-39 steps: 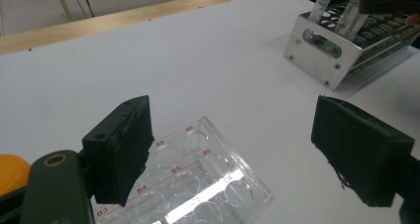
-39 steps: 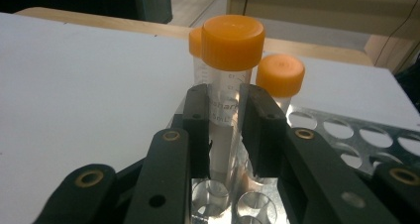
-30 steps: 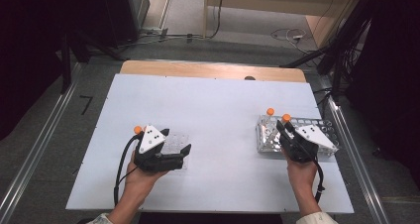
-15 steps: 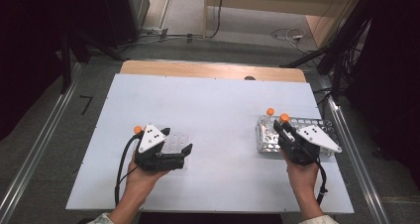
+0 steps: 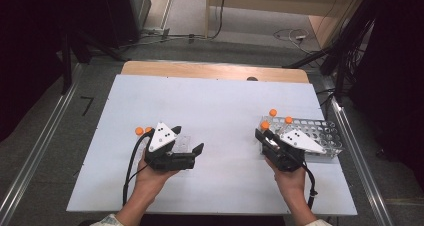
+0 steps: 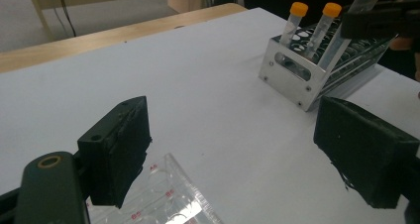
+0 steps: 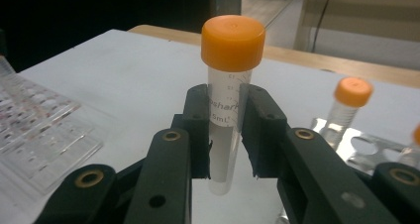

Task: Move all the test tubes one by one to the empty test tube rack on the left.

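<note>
Nearest, right tongs clamped on a clear plastic tube with an orange cap, held upright just over the near-left end of the perforated metal rack. Likely risks: slipping through the smooth grip, or knocking two capped tubes standing there. Left tongs spread wide, empty, above a clear plastic well plate. Beyond, bare white surface.

tube: clear, orange cap; rack: silver metal; table: white; hand-held gripper: black
</note>
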`<state>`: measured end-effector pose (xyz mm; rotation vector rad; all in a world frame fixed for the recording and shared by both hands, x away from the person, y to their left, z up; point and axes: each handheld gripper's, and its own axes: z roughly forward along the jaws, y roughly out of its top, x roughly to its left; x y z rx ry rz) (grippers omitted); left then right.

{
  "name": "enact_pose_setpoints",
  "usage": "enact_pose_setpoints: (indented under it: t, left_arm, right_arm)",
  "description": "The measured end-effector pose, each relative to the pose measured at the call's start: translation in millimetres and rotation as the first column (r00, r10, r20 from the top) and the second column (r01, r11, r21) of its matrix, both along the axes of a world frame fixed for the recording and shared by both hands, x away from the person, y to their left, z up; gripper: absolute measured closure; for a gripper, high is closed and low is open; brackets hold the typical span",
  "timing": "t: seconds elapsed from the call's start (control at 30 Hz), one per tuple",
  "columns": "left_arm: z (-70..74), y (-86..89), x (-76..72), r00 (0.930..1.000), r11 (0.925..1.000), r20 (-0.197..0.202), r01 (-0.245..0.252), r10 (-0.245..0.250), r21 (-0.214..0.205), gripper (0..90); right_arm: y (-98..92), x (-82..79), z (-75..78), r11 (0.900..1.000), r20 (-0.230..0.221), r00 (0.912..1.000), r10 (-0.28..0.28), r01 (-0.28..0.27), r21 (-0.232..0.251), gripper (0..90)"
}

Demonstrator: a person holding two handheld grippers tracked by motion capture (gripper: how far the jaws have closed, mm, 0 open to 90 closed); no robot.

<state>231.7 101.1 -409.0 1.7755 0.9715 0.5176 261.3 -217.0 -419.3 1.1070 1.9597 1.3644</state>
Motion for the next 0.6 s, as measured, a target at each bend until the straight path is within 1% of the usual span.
enact_pose_setpoints:
  t: [0.07, 0.23, 0.37, 0.6]
  left_arm:
    - [1.3, -3.1, 0.8, 0.9999, 1.0000, 0.009, 0.007, -0.007, -0.001, 17.7]
    - [5.1, -15.1, 7.8, 0.9996, 0.9997, 0.017, 0.022, -0.022, 0.012, 17.8]
    - [6.9, -20.1, 14.2, 0.9995, 0.9996, 0.008, 0.029, -0.029, -0.002, 17.9]
    - [7.2, -28.7, 20.0, 0.9993, 0.9993, 0.007, 0.037, -0.037, -0.004, 18.0]
  right_arm:
    - [3.8, 0.0, -2.7, 0.9999, -0.013, 0.9998, 0.013, -0.013, 0.001, 71.1]
    - [12.5, -1.3, -5.9, 0.9993, -0.022, 0.9991, 0.036, -0.036, -0.013, 71.2]
    - [17.0, -1.8, -8.3, 0.9984, -0.027, 0.9983, 0.052, -0.052, -0.020, 71.2]
    - [22.9, -2.4, -11.1, 0.9973, -0.035, 0.9972, 0.066, -0.067, -0.029, 71.2]
